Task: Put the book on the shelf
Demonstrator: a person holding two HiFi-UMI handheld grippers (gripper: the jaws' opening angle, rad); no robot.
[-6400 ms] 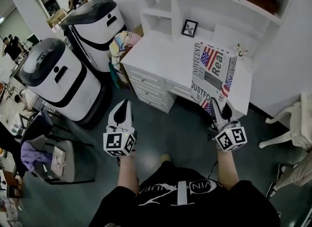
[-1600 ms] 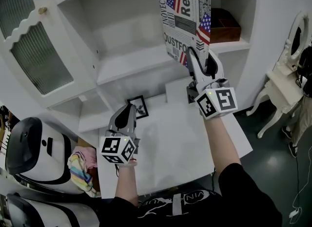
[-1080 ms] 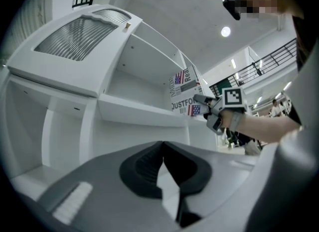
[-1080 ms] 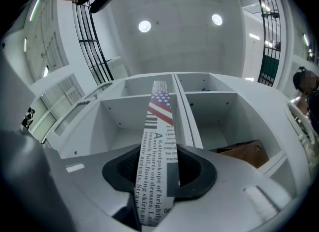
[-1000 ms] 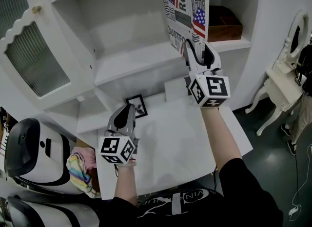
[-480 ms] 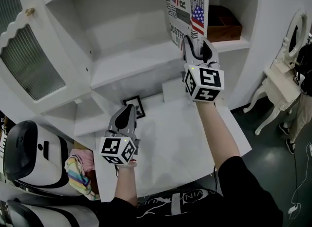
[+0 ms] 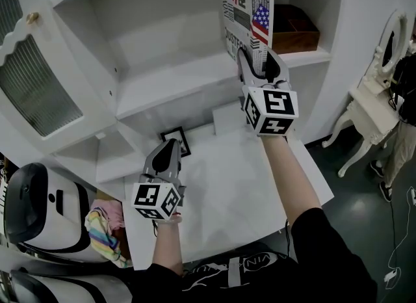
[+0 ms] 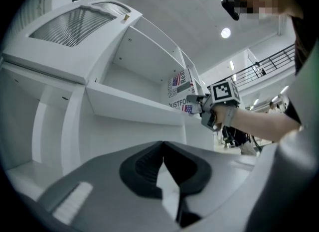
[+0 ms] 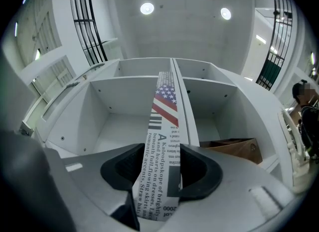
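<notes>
Right claw (image 9: pixel 162 178) clamped on book (image 9: pixel 160 126). Book upright, up at front of shelf (image 7: pixel 175 77), just left of divider (image 9: pixel 183 106). Can't tell if it's inside that compartment yet. Brown box (image 7: pixel 296 28) sits in compartment right of divider. Left claw (image 8: pixel 162 174) jaws together, holding nothing, low over tabletop (image 7: pixel 221 191) near small picture frame (image 7: pixel 174 140).

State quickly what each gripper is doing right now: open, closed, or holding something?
Left gripper: closed, with nothing between its jaws.
Right gripper: closed on the book, holding it upright.
</notes>
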